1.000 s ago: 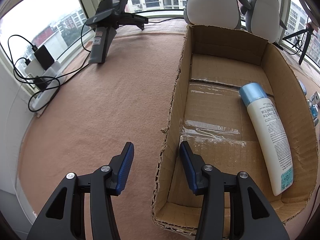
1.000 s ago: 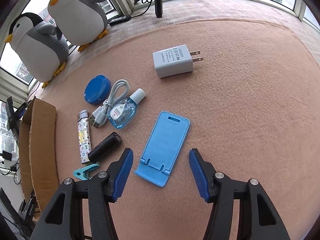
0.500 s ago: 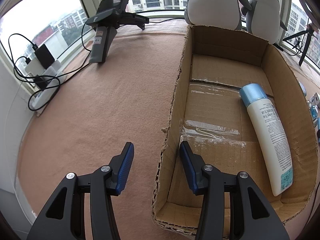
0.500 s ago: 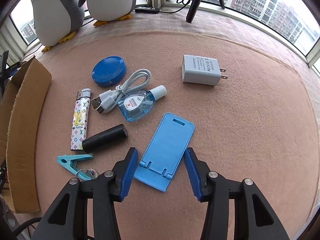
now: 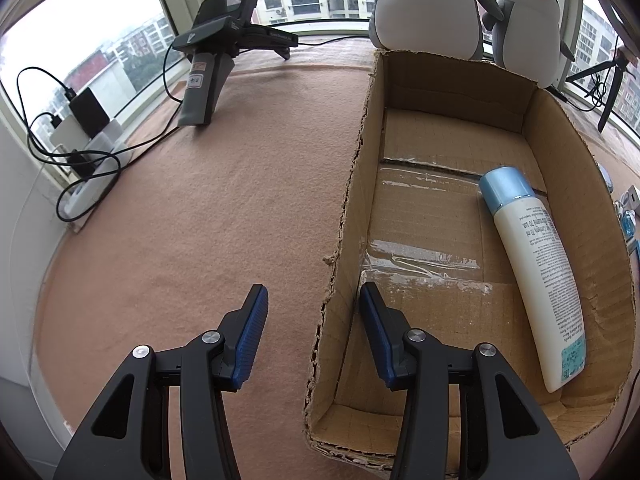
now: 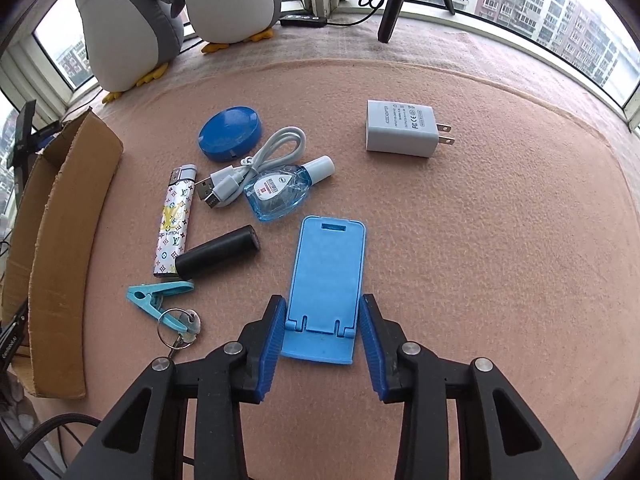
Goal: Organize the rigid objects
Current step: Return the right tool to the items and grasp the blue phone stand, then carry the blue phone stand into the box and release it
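A blue phone stand point(image 6: 326, 276) lies flat on the brown mat, its near end between the fingers of my right gripper point(image 6: 320, 332), whose jaws are closing on its sides with slim gaps left. Around it lie a white charger point(image 6: 400, 130), a round blue case point(image 6: 230, 132), a white USB cable point(image 6: 256, 164), a small blue bottle point(image 6: 280, 192), a patterned lighter point(image 6: 174, 220), a black cylinder point(image 6: 218, 252) and a teal clip point(image 6: 156, 298). My left gripper point(image 5: 314, 320) straddles the left wall of the cardboard box point(image 5: 552, 120), jaws apart. Inside lies a white lotion bottle point(image 5: 536, 272).
Two plush penguins point(image 6: 132, 28) stand at the window behind the box point(image 6: 60, 220). A tripod leg point(image 6: 394, 4) rises at the far edge. A black device on a stand point(image 5: 212, 60), cables and a power strip point(image 5: 84, 148) sit far left. A key ring point(image 6: 176, 328) lies by the clip.
My right gripper rolled and lined up with the phone stand, and its jaws narrowed until they flank the stand's near end. The left gripper and the box stayed still.
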`<state>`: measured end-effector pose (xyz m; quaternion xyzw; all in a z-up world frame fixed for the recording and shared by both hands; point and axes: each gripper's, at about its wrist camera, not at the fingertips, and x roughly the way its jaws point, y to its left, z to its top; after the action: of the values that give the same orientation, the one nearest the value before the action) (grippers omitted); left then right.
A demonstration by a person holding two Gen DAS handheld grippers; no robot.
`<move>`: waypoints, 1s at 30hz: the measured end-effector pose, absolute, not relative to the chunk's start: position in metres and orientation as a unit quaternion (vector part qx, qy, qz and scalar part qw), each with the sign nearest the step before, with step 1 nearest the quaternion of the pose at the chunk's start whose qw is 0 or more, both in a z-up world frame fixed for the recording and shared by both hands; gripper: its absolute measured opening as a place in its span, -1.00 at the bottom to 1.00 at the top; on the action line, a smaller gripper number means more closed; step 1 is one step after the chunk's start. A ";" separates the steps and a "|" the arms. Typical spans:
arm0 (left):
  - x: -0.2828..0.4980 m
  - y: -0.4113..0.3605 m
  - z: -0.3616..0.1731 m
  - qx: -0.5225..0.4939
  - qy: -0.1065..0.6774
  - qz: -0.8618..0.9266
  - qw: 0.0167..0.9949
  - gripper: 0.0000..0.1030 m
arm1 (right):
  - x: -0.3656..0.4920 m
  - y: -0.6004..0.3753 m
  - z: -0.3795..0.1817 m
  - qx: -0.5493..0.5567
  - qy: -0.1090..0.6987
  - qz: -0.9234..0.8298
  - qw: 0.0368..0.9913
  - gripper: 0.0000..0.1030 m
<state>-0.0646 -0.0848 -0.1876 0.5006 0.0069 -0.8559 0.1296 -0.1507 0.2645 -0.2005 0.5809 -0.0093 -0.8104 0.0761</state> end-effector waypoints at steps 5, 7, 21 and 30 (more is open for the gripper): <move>-0.064 -0.086 -0.188 0.500 0.007 -0.856 0.130 -0.11 | -0.146 0.279 -0.198 0.582 -0.069 -0.806 0.086 -0.34; -0.064 -0.086 -0.188 0.500 0.006 -0.856 0.130 -0.11 | -0.144 0.282 -0.196 0.581 -0.087 -0.805 0.088 -0.34; -0.064 -0.086 -0.188 0.500 0.007 -0.856 0.130 -0.11 | -0.137 0.251 -0.155 0.544 -0.079 -0.826 0.126 -0.36; -0.064 -0.086 -0.188 0.500 0.007 -0.856 0.130 -0.11 | -0.134 0.208 -0.116 0.513 -0.073 -0.835 0.185 -0.36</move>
<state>-0.0640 -0.0858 -0.1882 0.5004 0.0074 -0.8559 0.1301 -0.1344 0.2082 -0.1162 0.5130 -0.0729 -0.8351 0.1848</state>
